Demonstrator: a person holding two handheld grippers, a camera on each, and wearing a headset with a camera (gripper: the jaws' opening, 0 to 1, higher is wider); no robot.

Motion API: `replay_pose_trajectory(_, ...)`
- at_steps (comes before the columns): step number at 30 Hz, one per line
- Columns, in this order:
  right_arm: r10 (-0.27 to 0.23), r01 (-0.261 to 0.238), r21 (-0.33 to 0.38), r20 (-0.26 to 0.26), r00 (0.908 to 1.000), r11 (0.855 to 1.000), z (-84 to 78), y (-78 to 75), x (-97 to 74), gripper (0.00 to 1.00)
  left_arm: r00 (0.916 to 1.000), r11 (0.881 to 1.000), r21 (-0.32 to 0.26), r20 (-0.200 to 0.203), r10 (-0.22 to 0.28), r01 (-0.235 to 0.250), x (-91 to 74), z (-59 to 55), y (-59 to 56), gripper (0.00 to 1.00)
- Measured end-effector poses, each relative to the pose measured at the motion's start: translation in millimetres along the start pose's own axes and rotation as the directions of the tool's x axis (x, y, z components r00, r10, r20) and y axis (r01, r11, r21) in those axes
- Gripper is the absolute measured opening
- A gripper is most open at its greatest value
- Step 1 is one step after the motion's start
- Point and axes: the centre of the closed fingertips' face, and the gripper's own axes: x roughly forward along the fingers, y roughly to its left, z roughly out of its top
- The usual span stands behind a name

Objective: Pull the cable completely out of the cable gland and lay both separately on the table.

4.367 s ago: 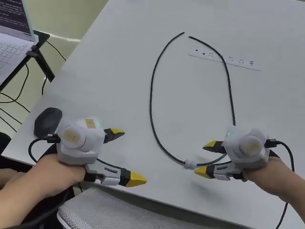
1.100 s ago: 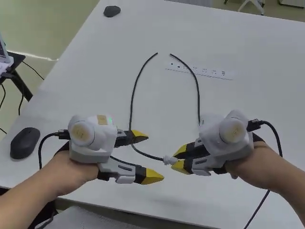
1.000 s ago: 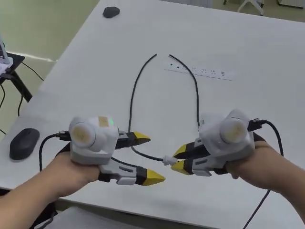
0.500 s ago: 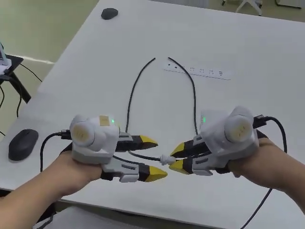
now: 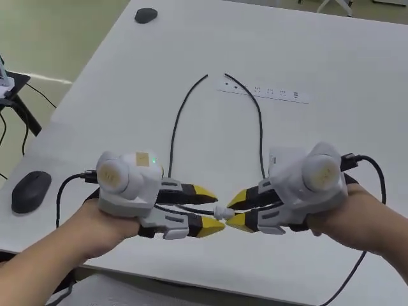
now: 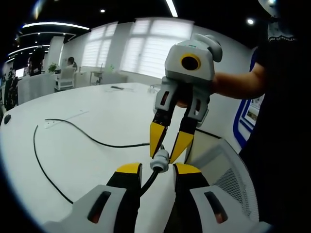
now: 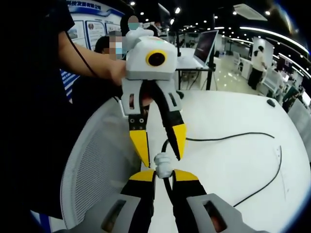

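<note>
A long black cable [image 5: 175, 127] loops across the white table [image 5: 331, 51], and near the front edge it is lifted off the surface. A small white cable gland [image 5: 223, 212] sits on that raised stretch, between the two sets of yellow tips. My right gripper [image 5: 237, 209] is shut on the cable just behind the gland [image 7: 164, 165], which stands ahead of its own tips [image 7: 164, 175]. Facing it, my left gripper [image 5: 208, 209] is open, jaws on either side of the cable at the gland [image 6: 159, 161], tips level with it [image 6: 159, 168].
A white power strip [image 5: 264, 93] lies beyond the two cable ends. One black mouse [image 5: 29, 190] rests at the table's left edge, another mouse [image 5: 146, 14] at the far corner. A mesh chair [image 7: 97, 160] stands below the table's front edge.
My left gripper has moved right until its open jaws straddle the cable at the gland. The right gripper has kept its hold and barely shifted.
</note>
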Motion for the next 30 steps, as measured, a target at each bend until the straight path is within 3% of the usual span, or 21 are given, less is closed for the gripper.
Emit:
replay_pose_trajectory(7, 0.003, -0.003, -0.025, 0.000, 1.0000, 1.000, -3.2, 2.2, 0.8, 0.08, 0.9998, 1.000, 0.000, -0.003, -0.017, 0.017, 2.8, -1.5, -3.2, 0.16)
replay_pose_trajectory(12, 0.003, -0.003, -0.052, 0.001, 1.0000, 0.999, -6.1, 3.7, 2.0, 0.08, 0.9996, 1.000, -0.015, -0.013, -0.026, 0.026, 3.5, -3.7, -4.5, 0.16)
replay_pose_trajectory(22, -0.014, 0.017, -0.055, 0.052, 0.9986, 0.998, -6.3, 6.4, -0.5, 0.09, 0.9993, 0.999, -0.019, -0.022, -0.031, 0.031, 3.6, -3.3, -8.3, 0.15)
replay_pose_trajectory(28, -0.006, 0.006, -0.005, 0.074, 0.9973, 1.000, -6.2, 4.0, -3.1, 0.09, 0.9992, 0.999, 0.017, -0.030, -0.028, 0.029, 5.7, -1.2, -7.9, 0.15)
replay_pose_trajectory(30, 0.029, -0.037, 0.085, 0.096, 0.9949, 0.996, -5.1, 6.5, -4.1, 0.11, 0.9989, 0.999, 0.033, -0.039, -0.025, 0.026, 6.1, -1.4, -8.0, 0.15)
